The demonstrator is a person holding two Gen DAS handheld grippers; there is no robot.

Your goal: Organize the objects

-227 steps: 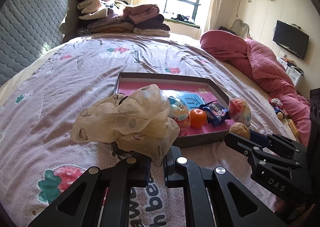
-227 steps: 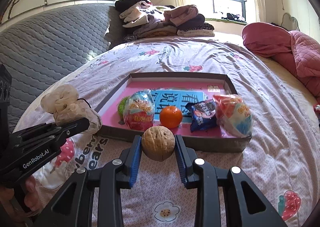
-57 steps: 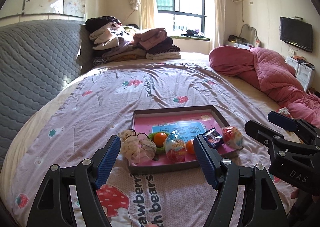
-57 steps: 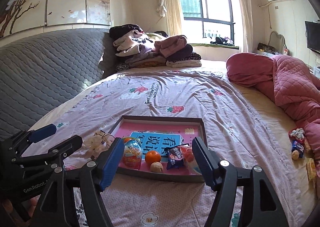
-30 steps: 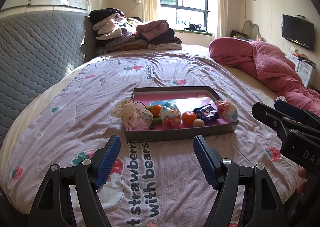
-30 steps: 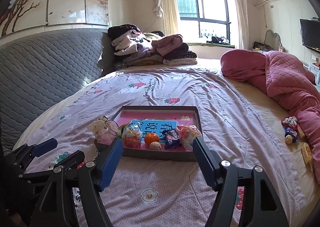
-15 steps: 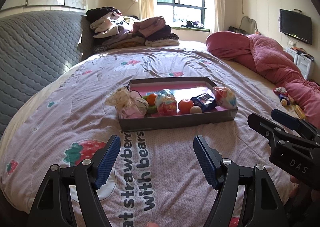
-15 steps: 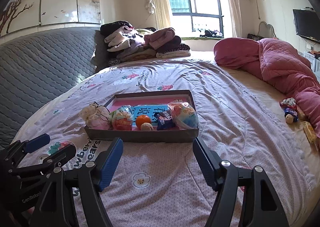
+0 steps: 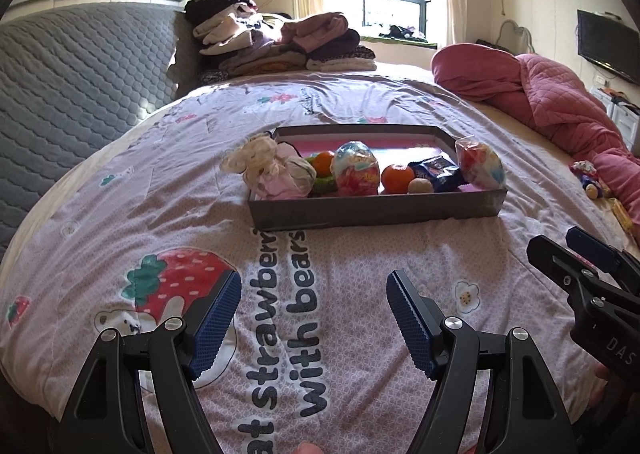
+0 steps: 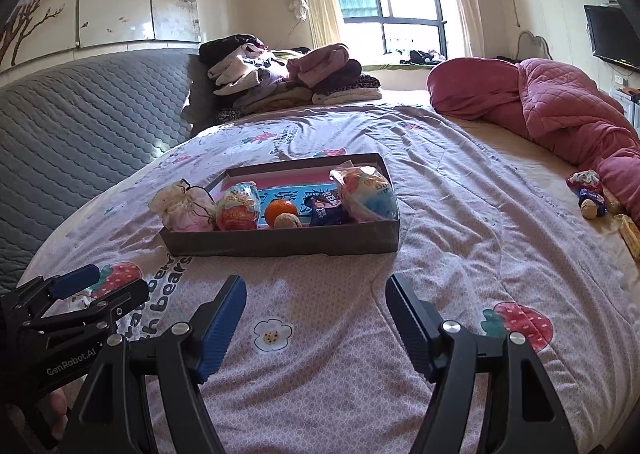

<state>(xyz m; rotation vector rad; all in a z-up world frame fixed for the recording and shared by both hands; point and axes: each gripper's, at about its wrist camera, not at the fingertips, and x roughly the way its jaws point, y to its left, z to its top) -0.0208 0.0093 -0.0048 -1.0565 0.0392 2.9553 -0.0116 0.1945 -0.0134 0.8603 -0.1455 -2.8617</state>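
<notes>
1. Left gripper (image 9: 314,318): fingers spread wide, nothing between them. It is held above the bedspread (image 9: 120,214), near the printed strawberry (image 9: 180,278) and the lettering.
2. Right gripper (image 10: 316,318): fingers spread wide, nothing between them. It is held above the bedspread beside a printed flower (image 10: 273,335).
3. Tray (image 9: 372,210): a shallow dark box with a pink floor, resting on the bedspread beyond both grippers and apart from them.
4. Tray contents, left to right along the near wall:
   - a drawstring pouch (image 9: 276,174), partly overhanging the left rim;
   - a wrapped egg-shaped toy (image 9: 356,170);
   - an orange (image 9: 397,177);
   - a walnut (image 9: 420,186), touching the orange;
   - a dark blue snack packet (image 9: 438,172);
   - a second wrapped egg-shaped toy (image 9: 480,164), at the right corner.
   A second orange (image 9: 323,163) lies behind the pouch.
5. Far zone: folded clothes (image 9: 280,42) stacked at the headboard; a pink quilt (image 9: 540,94) bunched along the right edge of the bed.
</notes>
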